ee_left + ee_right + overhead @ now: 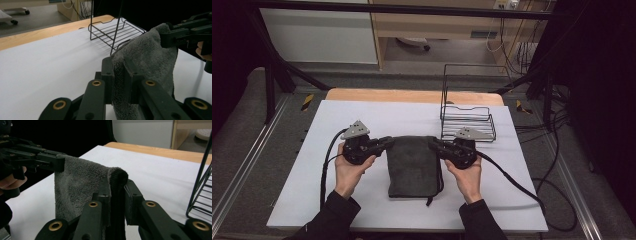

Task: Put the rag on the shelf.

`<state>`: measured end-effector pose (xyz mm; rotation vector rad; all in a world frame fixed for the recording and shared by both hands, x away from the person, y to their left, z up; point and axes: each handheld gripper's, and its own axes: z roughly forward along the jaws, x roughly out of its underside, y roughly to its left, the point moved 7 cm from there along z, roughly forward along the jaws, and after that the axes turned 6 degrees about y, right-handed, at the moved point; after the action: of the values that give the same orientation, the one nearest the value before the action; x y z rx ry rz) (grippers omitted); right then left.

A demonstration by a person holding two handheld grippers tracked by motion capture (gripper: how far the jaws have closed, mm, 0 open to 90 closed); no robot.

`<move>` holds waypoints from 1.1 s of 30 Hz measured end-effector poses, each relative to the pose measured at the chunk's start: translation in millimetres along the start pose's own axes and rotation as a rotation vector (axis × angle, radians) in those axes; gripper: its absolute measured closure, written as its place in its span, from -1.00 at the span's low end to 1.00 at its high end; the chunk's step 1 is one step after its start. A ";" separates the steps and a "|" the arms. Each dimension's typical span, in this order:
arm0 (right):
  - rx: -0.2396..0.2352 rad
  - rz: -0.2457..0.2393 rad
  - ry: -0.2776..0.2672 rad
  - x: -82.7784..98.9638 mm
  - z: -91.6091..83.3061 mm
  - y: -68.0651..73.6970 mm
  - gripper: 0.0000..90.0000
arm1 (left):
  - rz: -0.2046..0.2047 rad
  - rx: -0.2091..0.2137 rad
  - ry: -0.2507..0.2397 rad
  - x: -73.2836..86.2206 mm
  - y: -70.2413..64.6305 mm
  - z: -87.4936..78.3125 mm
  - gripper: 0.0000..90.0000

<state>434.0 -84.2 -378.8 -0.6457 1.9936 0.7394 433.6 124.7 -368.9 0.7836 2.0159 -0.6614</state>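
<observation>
One dark grey towel (413,165) hangs between two grippers above the white table (312,190), its lower part still draped on the surface, with one top corner in each claw. The left gripper (388,142) pinches the towel's left corner and the right gripper (432,144) pinches the right corner (each gripper view shows the fabric pressed between its two black jaws). One black wire rack (467,120) stands near the right gripper at the table's far right.
</observation>
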 end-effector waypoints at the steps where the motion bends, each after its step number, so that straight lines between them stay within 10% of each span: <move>1: 0.001 -0.003 -0.004 -1.0 -1.6 0.5 0.75 | 0.003 0.000 -0.003 -1.2 -0.9 -0.5 0.78; 33: 0.094 -0.064 -0.215 -39.2 -73.2 1.0 0.76 | 0.064 0.030 -0.194 -64.6 -44.8 -1.4 0.78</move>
<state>410.9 -129.5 -313.1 -0.5480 1.7911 0.6447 428.6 77.8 -306.0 0.7686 1.8017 -0.7047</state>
